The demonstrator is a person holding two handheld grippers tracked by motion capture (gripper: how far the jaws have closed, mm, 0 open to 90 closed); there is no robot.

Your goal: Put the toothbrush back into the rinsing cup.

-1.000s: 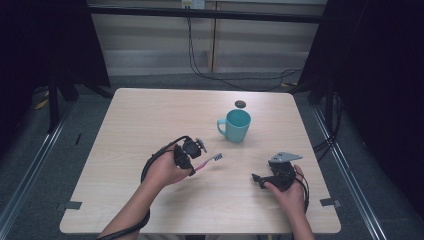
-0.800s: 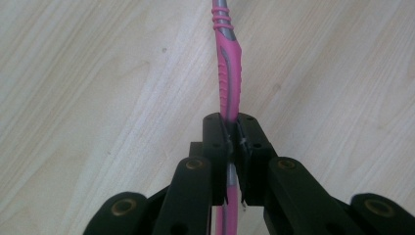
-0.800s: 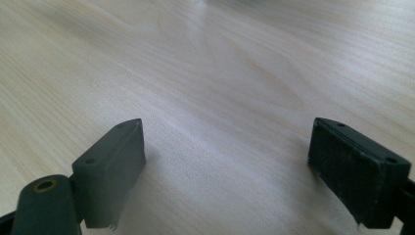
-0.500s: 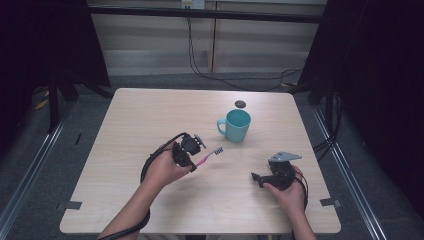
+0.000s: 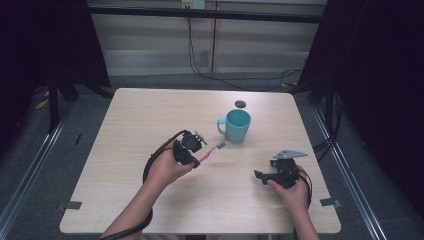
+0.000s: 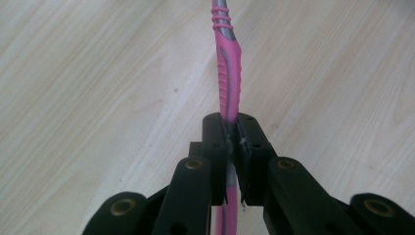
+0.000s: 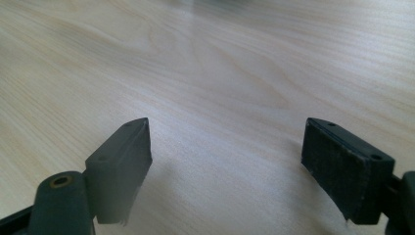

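Mug (image 5: 237, 125) stands right of table (image 5: 125, 120) centre; disc (image 5: 240, 104) behind it, toothbrush (image 5: 212, 150) before it, toward the left.

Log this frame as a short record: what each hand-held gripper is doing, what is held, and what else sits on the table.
left hand-held gripper: shut on the pink toothbrush, clamped on its handle
toothbrush: bristle end points toward the teal mug, not in it
right hand-held gripper: open, nothing between the jaws, which have just been closing a little; low over bare wooden table
mug: upright, handle on its left in the high view
other: small dark round object beyond the mug
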